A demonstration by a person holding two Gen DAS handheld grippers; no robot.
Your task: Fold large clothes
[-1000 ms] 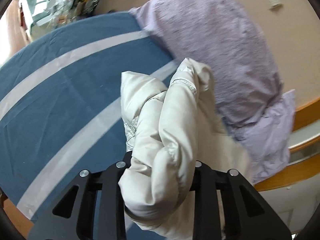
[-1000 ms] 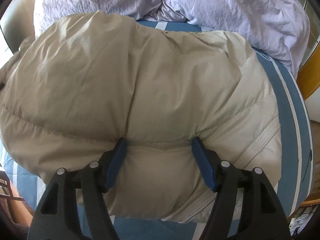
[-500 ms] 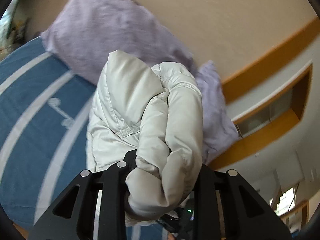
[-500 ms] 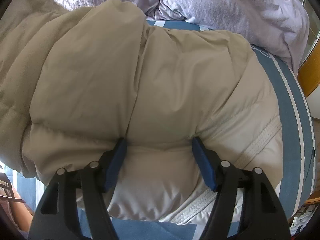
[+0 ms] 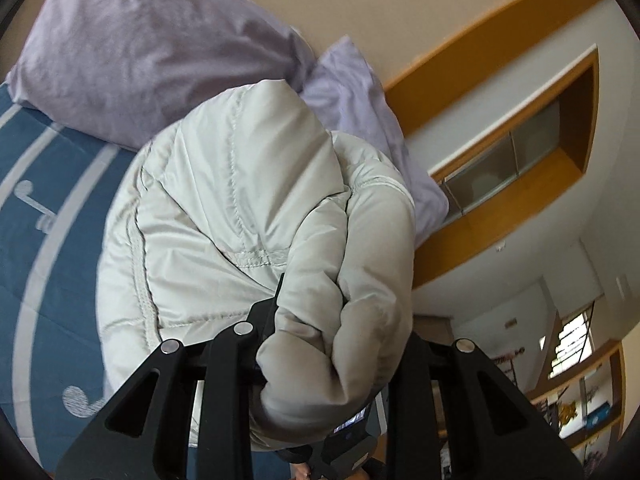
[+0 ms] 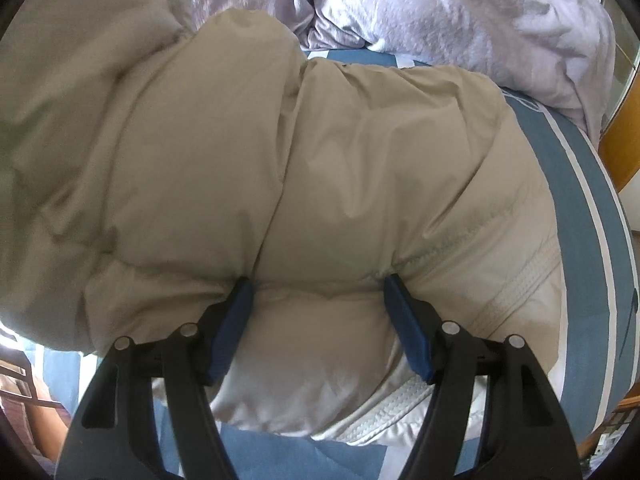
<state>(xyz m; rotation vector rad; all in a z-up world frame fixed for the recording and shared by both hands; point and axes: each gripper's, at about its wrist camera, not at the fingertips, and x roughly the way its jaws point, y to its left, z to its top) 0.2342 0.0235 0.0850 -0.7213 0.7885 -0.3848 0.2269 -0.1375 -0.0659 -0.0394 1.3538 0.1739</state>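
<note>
Blue striped bedsheet (image 6: 576, 184), lilac pillows (image 5: 132, 44); both tools (image 5: 336, 320) (image 6: 320, 312) pinching puffy jacket (image 6: 280, 160).

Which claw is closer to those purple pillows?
Left, probably. The left claw holds a jacket bunch raised just before the purple pillows; the right claw presses the jacket's near edge.

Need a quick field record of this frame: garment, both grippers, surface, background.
garment: beige puffer jacket, bulk lying on the bed
left gripper: shut on a bunched part of the jacket, held up off the bed
right gripper: jaws wide, blue pads pressed into the jacket, pinning it down
surface: blue bedsheet with white stripes
background: lilac pillows at the head of the bed; wood-trimmed wall niche
fold state: not finished
</note>
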